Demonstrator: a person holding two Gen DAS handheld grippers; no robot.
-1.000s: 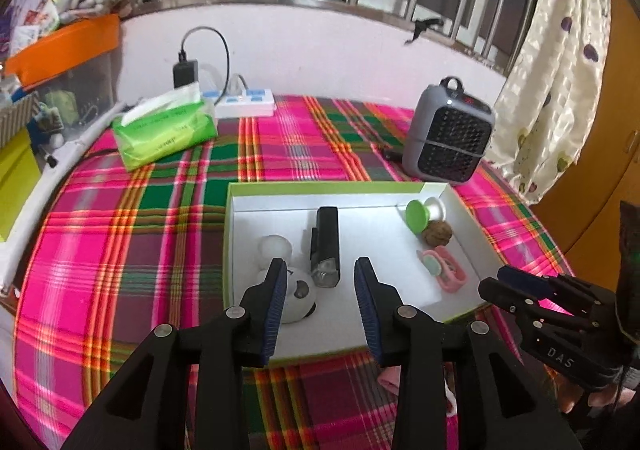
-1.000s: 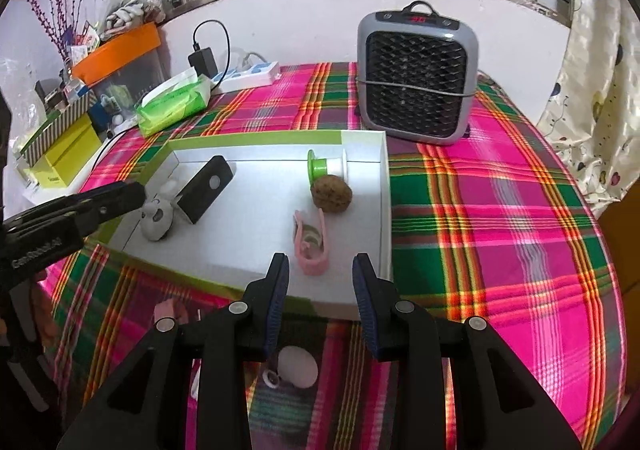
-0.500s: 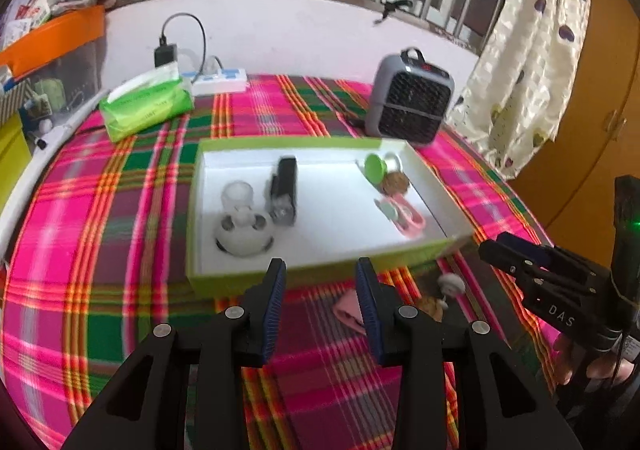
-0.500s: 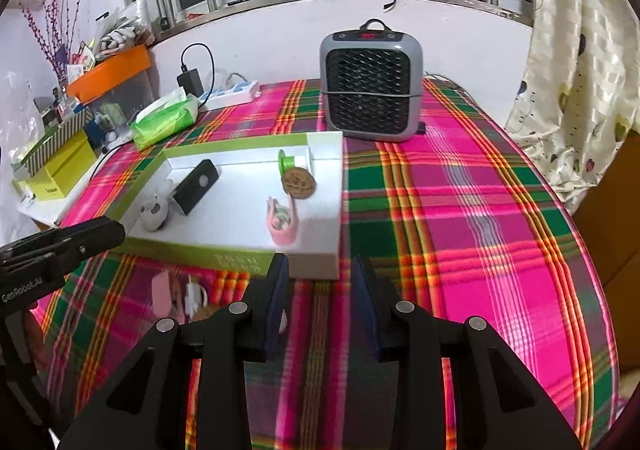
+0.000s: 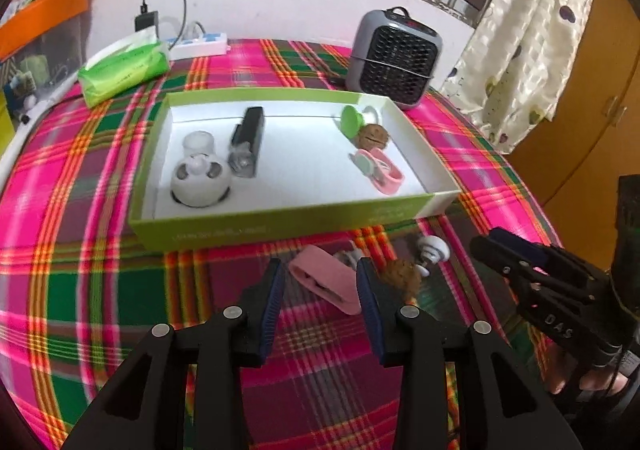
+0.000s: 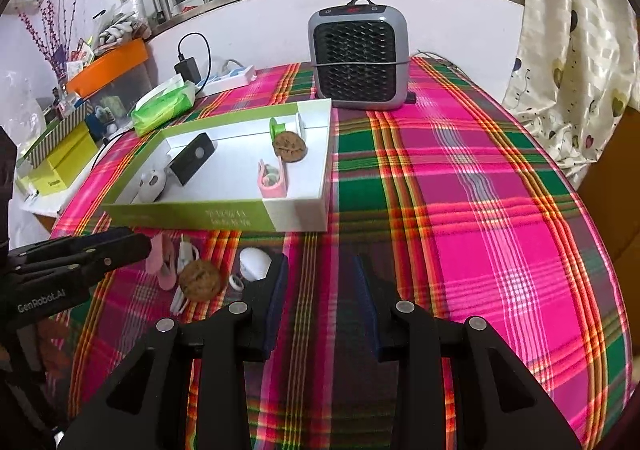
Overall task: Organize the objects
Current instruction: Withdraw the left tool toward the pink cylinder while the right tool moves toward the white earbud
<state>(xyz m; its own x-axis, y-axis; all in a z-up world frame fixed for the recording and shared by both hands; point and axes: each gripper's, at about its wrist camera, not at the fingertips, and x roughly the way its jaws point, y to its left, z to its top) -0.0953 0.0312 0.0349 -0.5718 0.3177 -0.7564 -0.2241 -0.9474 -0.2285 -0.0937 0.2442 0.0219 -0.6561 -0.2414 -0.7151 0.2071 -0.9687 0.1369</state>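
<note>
A shallow white box with a green rim [image 5: 280, 228] holds a white round gadget [image 5: 198, 178], a black device [image 5: 248, 138], a green-capped piece, a walnut and a pink clip. On the plaid cloth in front of it lie a pink case [image 5: 324, 282], a loose walnut [image 5: 404, 276], a white cable and a small white cap [image 5: 432, 250]. My left gripper [image 5: 320, 282] hovers over the pink case; its jaws are opening, the case lies between the tips, unpressed. My right gripper [image 6: 320, 278] is open and empty, just right of the cap [image 6: 256, 264] and walnut [image 6: 199, 281].
A grey heater [image 5: 394, 58] stands behind the box at the right. A green tissue pack [image 5: 124, 70] and a power strip [image 5: 200, 44] lie at the back left. Boxes crowd the left shelf [image 6: 60, 166]. Curtain hangs at right; bare cloth spreads right of the box.
Both grippers drew back from over the box toward the table's near side. The loose pink case, walnut and white cap came into view. The left jaws widened a little.
</note>
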